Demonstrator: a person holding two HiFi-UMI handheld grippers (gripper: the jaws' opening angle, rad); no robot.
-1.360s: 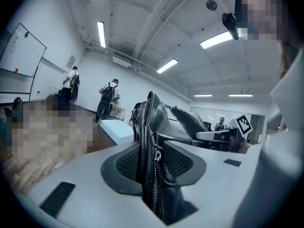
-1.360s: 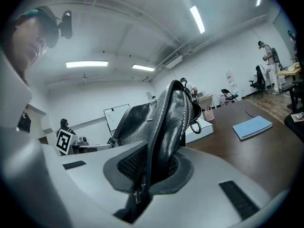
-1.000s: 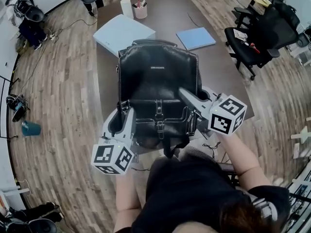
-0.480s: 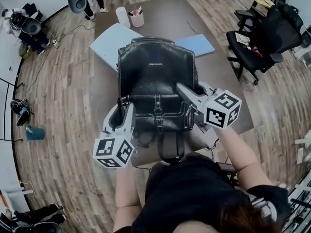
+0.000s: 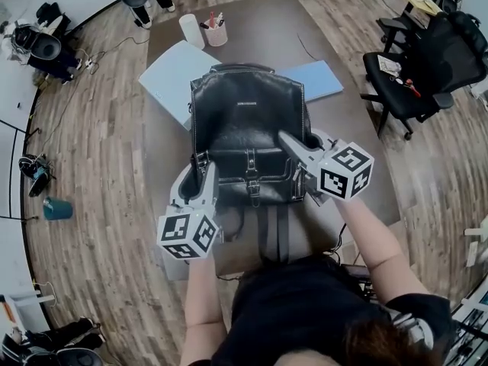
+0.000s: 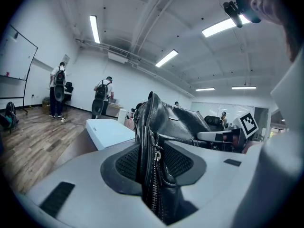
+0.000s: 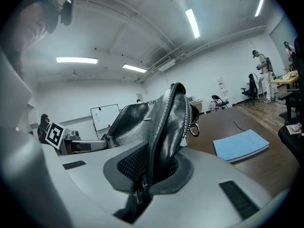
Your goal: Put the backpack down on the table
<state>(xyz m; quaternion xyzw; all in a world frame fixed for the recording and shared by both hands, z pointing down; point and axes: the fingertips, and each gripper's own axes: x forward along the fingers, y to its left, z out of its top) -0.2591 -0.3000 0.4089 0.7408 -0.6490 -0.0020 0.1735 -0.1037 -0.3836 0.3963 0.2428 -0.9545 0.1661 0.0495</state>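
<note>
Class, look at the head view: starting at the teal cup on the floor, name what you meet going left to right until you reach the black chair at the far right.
Teal cup → left hand-held gripper → backpack → right hand-held gripper → black chair.

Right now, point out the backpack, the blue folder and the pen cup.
backpack (image 5: 248, 120), head view, on its front flap.
blue folder (image 5: 324, 78), head view, on its cover.
pen cup (image 5: 219, 34), head view, on its side.
</note>
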